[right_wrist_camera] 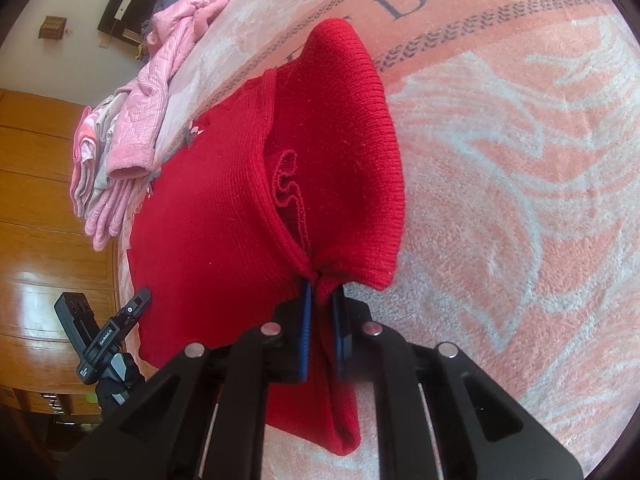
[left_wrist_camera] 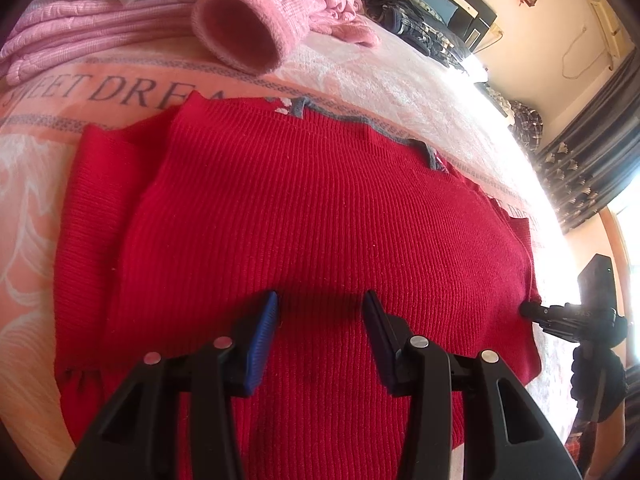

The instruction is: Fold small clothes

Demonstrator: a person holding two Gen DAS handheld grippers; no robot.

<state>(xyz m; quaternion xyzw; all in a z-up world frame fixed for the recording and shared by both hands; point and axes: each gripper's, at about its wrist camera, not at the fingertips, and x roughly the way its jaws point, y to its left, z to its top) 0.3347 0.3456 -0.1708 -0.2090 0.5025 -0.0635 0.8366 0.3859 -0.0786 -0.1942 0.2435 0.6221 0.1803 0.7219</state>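
A red ribbed knit sweater (left_wrist_camera: 304, 208) with grey trim lies spread on the pink bed blanket (left_wrist_camera: 48, 168). My left gripper (left_wrist_camera: 322, 302) hovers open just over the middle of the sweater, nothing between its blue pads. At the sweater's right edge I see my right gripper (left_wrist_camera: 532, 310) in the left wrist view. In the right wrist view my right gripper (right_wrist_camera: 322, 286) is shut on the red sweater (right_wrist_camera: 224, 216), pinching its side edge. A sleeve (right_wrist_camera: 352, 140) stands lifted and folded over beside the body.
A pile of pink clothes (left_wrist_camera: 248, 28) with an open cuff lies at the far side of the bed. More dark clothes (left_wrist_camera: 416, 20) sit beyond. A wooden wardrobe (right_wrist_camera: 36, 208) stands past the bed edge. The blanket (right_wrist_camera: 520, 184) spreads to the right.
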